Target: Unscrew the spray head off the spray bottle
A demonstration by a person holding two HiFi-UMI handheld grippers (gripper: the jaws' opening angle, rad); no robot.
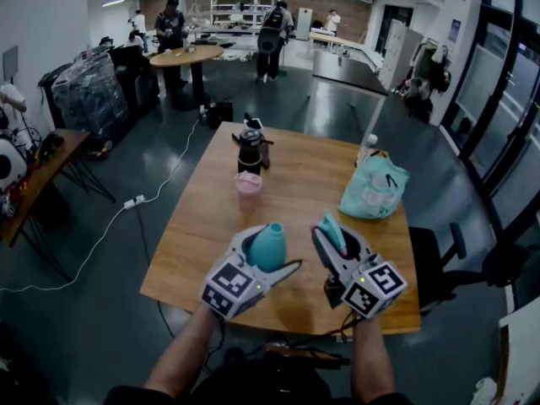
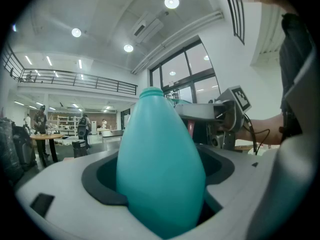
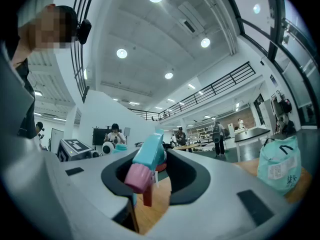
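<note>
The teal teardrop-shaped plastic spray bottle sits clamped between the left fingers, its bare neck pointing out past their tips. The teal plastic spray head, pink-nozzled with a red trigger hanging down, is gripped between the right fingers, apart from the bottle.

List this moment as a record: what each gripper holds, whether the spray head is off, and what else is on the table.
left gripper: jaws shut on spray bottle, bare neck up
right gripper: jaws shut on spray head, pink nozzle toward its camera
head status: off the bottle, held apart from it
table: pink cup, dark vessel, teal bag
</note>
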